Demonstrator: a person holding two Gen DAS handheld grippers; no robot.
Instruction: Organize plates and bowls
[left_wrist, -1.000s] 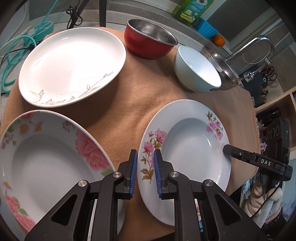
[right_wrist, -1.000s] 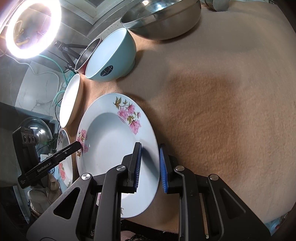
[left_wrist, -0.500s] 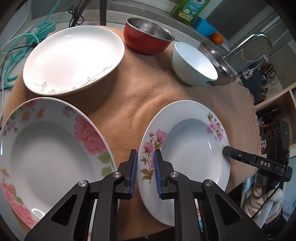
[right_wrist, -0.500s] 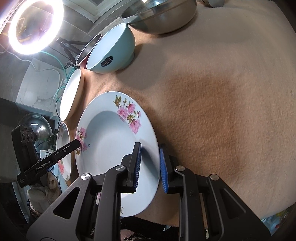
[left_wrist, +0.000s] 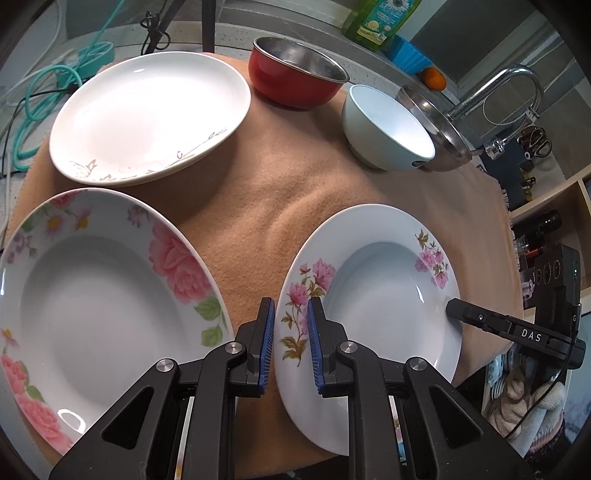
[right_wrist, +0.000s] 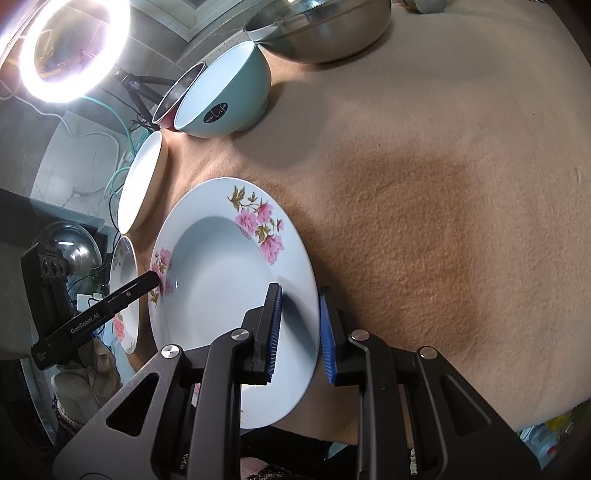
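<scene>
Three plates: white plate (left_wrist: 147, 114), rose-patterned plate (left_wrist: 92, 310), pink-flowered plate (left_wrist: 384, 295); three bowls: red bowl (left_wrist: 291, 85), pale blue bowl (left_wrist: 384, 133), steel bowl (right_wrist: 325, 29)

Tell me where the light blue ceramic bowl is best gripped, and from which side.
Grip the light blue ceramic bowl by its thin rim, one finger inside and one outside, coming from above on the side facing the red metal bowl. It stands upright and open-mouthed, but the steel bowl crowds its far side.

Left gripper (left_wrist: 290, 341): black angular fingers, ribbed blue pads, silver screws at six o'clock. Right gripper (right_wrist: 300, 334) looks identical; "DAS" and "GenRobot.AI" lettering marks their sides.
</scene>
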